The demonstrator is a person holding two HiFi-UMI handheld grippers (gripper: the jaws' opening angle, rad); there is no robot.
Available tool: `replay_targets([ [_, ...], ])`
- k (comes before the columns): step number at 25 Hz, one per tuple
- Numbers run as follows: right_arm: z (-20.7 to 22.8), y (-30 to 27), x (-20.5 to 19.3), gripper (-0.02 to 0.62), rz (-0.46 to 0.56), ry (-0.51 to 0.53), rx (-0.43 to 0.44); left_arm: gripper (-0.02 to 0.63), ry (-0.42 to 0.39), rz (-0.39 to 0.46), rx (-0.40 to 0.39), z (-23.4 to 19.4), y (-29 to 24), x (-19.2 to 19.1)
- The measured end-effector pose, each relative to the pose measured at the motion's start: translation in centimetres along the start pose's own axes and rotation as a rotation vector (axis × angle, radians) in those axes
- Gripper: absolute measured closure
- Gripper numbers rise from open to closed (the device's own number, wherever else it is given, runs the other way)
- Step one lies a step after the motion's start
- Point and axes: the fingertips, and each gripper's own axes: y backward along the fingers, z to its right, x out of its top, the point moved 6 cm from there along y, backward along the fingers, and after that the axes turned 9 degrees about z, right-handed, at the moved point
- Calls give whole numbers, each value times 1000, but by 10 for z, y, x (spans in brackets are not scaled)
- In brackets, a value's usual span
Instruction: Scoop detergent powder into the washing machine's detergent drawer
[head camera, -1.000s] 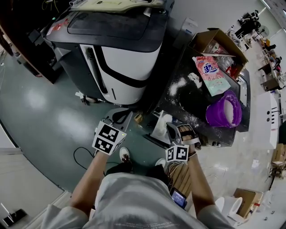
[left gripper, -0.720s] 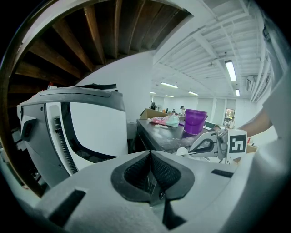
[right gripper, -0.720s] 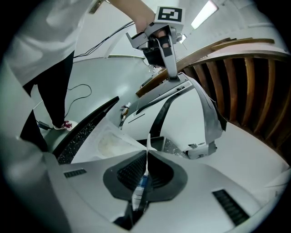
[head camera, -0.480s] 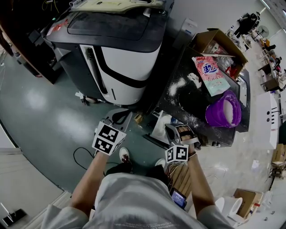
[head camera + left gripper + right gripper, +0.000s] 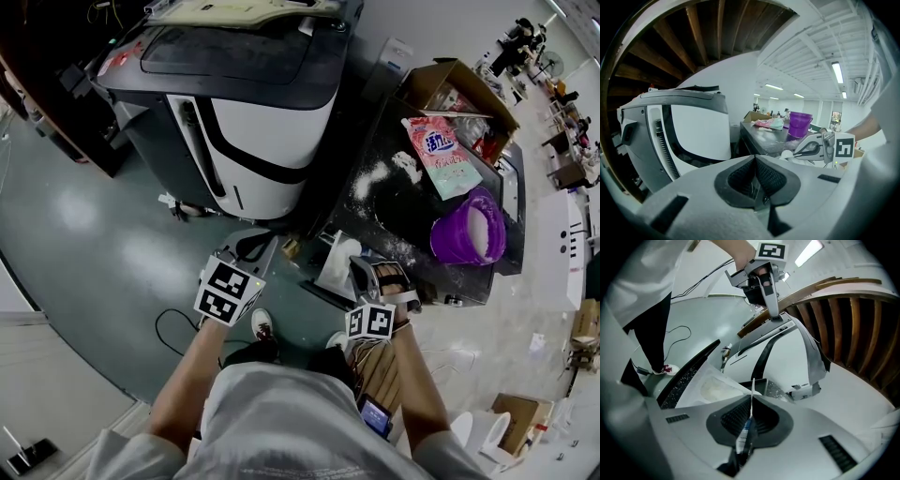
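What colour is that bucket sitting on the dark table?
The bucket is purple, with white powder inside. The head view shows it best.

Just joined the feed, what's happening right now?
A person faces the washing machine and a dark table, with a gripper in each hand. The right gripper has its claw shut on a thin white strip, probably the scoop's handle, near the table's edge. The left gripper has its claw shut with nothing in it. The purple bucket of white powder and the pink detergent bag sit on the table, neither being handled.
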Motion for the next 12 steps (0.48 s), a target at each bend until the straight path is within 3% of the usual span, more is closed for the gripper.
replay_targets([
  [6,12,16,0,589,39,-133,-37,595,-22,-1,-16,7,-4,16],
  [12,44,51,-10,590,119,-463,-169,595,-59,20,-32,22,-18,46],
])
